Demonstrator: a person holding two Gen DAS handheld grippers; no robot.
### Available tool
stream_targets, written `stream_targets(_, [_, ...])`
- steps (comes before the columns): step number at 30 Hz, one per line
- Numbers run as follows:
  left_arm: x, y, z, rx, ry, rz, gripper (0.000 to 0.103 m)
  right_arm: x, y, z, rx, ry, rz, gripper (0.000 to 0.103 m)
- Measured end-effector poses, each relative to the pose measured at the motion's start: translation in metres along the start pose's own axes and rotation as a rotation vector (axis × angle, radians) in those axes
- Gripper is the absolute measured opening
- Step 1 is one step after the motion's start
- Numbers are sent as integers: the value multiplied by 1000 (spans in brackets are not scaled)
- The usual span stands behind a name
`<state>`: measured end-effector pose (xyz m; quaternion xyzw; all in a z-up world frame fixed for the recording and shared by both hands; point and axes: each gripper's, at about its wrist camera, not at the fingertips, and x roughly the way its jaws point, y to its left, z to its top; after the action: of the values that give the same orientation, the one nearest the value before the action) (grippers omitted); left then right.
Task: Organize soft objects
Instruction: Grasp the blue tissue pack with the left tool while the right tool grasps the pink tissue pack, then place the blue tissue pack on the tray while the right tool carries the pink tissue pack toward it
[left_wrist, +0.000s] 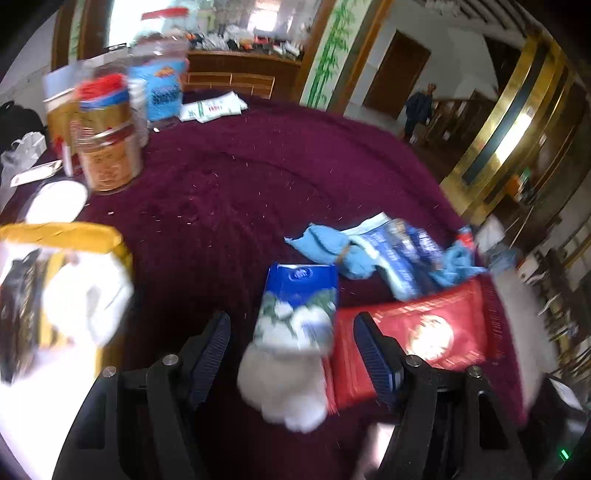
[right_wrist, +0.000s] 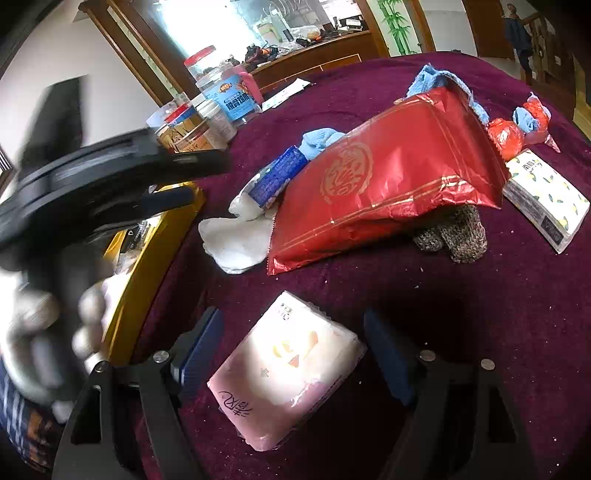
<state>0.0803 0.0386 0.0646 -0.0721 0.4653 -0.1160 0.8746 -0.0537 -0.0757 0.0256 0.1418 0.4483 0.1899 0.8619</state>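
Two claws gape wide, gripping nothing. The right claw (right_wrist: 293, 360) straddles a pink tissue pack (right_wrist: 286, 369) on the tabletop (right_wrist: 461, 314), its long axis running forward-right. Farther off, the left claw (left_wrist: 291, 343) brackets a cotton bag (left_wrist: 295, 332).

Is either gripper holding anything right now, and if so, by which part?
Nothing is held. The left gripper is open around the blue cotton pack; the right gripper is open around the pink tissue pack.

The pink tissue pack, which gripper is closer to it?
Right. The right gripper is open around the pink tissue pack. The left gripper is open over the cotton bag, farther up the table.
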Motion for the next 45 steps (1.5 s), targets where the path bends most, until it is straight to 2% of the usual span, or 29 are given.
stream_targets(5, [42, -7, 8, 60, 75, 45, 73, -2, -3, 0, 10, -1, 21, 80])
stream_targets(8, [49, -13, 7, 101, 74, 72, 73, -3, -3, -1, 12, -1, 26, 80])
stream_targets(9, [47, -12, 6, 101, 74, 55, 59, -3, -3, -1, 14, -2, 29, 80])
stream_targets(10, [45, -12, 6, 96, 83, 32, 54, -3, -3, 0, 16, -2, 32, 81])
stream_targets(13, [35, -15, 3, 130, 78, 33, 54, -2, -3, 0, 19, -2, 40, 82])
stream_targets(17, [7, -13, -7, 123, 32, -11, 54, -2, -3, 2, 20, -2, 46, 83])
stream_targets(21, [-40, -2, -17, 87, -43, -86, 54, -1, -5, 3, 26, -3, 53, 83])
stream_targets(27, [-103, 28, -51, -1, -120, -175, 54, 0, -6, 5, 34, -5, 55, 83])
stream_targets(30, [-124, 46, -69, -42, -142, -209, 54, -11, -9, 5, 54, -34, -9, 83])
stream_targets(33, [-139, 65, -85, -60, -163, -191, 54, -27, -9, 5, 78, -40, -69, 83])
stream_targets(36, [-144, 88, -96, -91, -166, -173, 54, -40, 0, -1, 94, -10, -76, 83])
stream_targets(41, [-147, 124, -109, -159, -181, -145, 54, -19, 38, -6, -10, 92, -197, 82])
stream_targets(44, [-152, 140, -117, -188, -186, -128, 54, 7, 50, -6, -30, 148, -280, 76])
stream_targets(45, [-155, 147, -119, -197, -189, -117, 54, 13, 51, -6, -30, 159, -300, 70])
